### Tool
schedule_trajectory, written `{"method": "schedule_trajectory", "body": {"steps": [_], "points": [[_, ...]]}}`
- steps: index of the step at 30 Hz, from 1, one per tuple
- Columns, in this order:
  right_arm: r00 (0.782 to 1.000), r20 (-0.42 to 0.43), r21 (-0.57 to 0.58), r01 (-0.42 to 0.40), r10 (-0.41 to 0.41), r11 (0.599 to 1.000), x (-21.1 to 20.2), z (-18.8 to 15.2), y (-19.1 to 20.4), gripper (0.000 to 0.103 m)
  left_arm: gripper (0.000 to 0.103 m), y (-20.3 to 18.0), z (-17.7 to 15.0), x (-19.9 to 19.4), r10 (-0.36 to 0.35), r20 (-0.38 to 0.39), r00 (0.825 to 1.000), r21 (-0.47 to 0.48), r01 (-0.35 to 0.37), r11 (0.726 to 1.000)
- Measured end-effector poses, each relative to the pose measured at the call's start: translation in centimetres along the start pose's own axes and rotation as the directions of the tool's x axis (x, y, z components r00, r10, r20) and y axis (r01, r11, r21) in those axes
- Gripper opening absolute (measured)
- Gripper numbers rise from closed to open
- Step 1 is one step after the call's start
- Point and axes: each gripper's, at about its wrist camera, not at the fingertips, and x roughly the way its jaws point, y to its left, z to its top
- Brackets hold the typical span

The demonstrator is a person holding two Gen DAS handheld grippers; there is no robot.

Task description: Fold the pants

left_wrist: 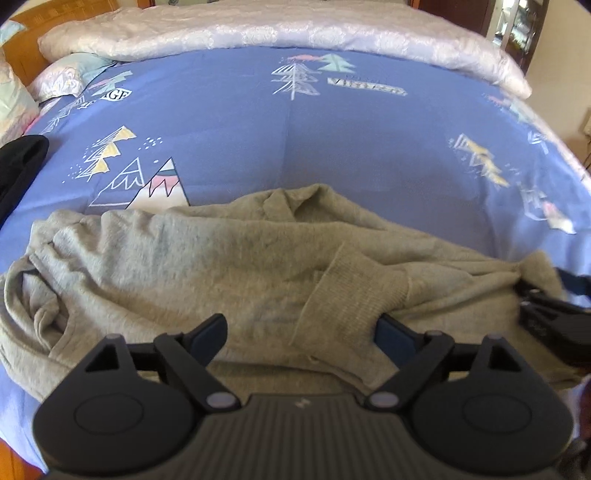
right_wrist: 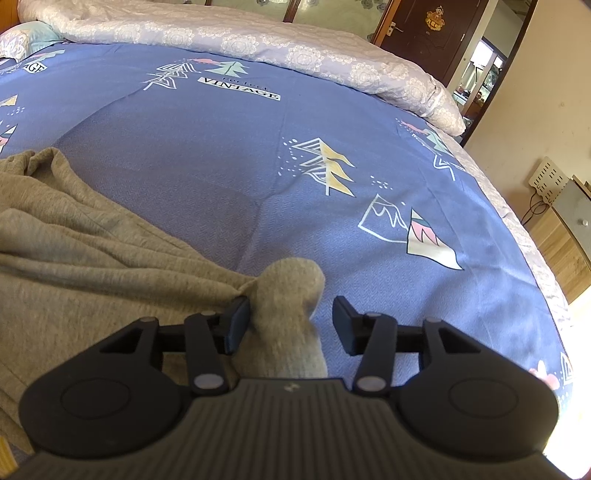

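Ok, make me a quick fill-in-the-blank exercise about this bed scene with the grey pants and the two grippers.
1. The pants are ____ in colour.
2. They lie crumpled on a ____ bedsheet printed with trees.
3. The left gripper hovers with its jaws ____.
4. The word printed on the sheet in the right wrist view reads ____.

Missing words: grey; blue; open; VINTAGE

- One pair of grey pants [left_wrist: 192, 258], lying crumpled on the bed.
- One blue printed bedsheet [left_wrist: 332, 147].
- One pale floral quilt [left_wrist: 258, 29], bunched along the far edge.
- Two grippers: the left gripper [left_wrist: 301, 332] and the right gripper [right_wrist: 291, 325].
- One dark garment [left_wrist: 20, 162] at the left edge.
- One pillow [left_wrist: 62, 75] in clear sight.
- One dark wooden door [right_wrist: 432, 33].
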Motion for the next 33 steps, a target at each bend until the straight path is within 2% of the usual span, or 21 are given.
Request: {"method": "schedule_trajectory", "body": {"steps": [4,9,14,17,19,22,25,28,31,33], "points": [[1.0,-0.002,0.001,0.002,-0.002,1.0,0.1,0.1,0.0,0.054,0.084,-0.2,-0.1,-1.2,0.0,0.019,1.0,0.017,-0.001,1.0],[1.0,-0.003,0.002,0.007,-0.007,1.0,0.1,0.1,0.2,0.057,0.082,1.0,-0.1,-2.1,-0.007,0.016,1.0,-0.036,0.008,0.999],[1.0,-0.005,0.002,0.01,-0.01,1.0,0.2,0.1,0.3,0.058,0.081,1.1,-0.3,-2.7,-0.011,0.02,1.0,-0.042,0.012,0.999],[1.0,-0.005,0.0,0.013,-0.013,1.0,0.2,0.1,0.4,0.059,0.072,0.7,-0.3,-2.8,-0.022,0.015,1.0,-0.039,0.023,0.999],[1.0,-0.005,0.001,0.013,-0.013,1.0,0.2,0.1,0.3,0.06,0.062,0.4,-0.3,-2.9,-0.039,0.009,0.999,-0.038,0.039,0.999],[1.0,0.005,0.015,0.002,-0.002,1.0,-0.1,0.2,0.0,0.061,0.06,-0.4,0.0,-3.0,-0.083,0.001,0.997,-0.03,0.083,0.996],[0.996,0.073,0.101,-0.057,0.049,0.993,-1.7,-0.3,-2.3,0.061,0.058,-1.3,0.7,-3.5,-0.139,0.008,0.99,-0.018,0.139,0.99],[0.98,0.145,0.235,-0.166,0.134,0.958,-3.4,-1.8,-6.0,0.061,0.056,-2.7,1.6,-3.9,-0.194,0.015,0.981,0.015,0.193,0.981],[0.966,0.17,0.317,-0.24,0.194,0.918,-4.2,-3.5,-8.3,0.061,0.056,-5.0,2.9,-3.7,-0.253,-0.003,0.967,0.052,0.253,0.966],[0.962,0.148,0.349,-0.269,0.23,0.898,-4.0,-4.6,-8.7,0.061,0.056,-7.1,3.7,-3.3,-0.279,-0.022,0.96,0.091,0.28,0.956]]}}
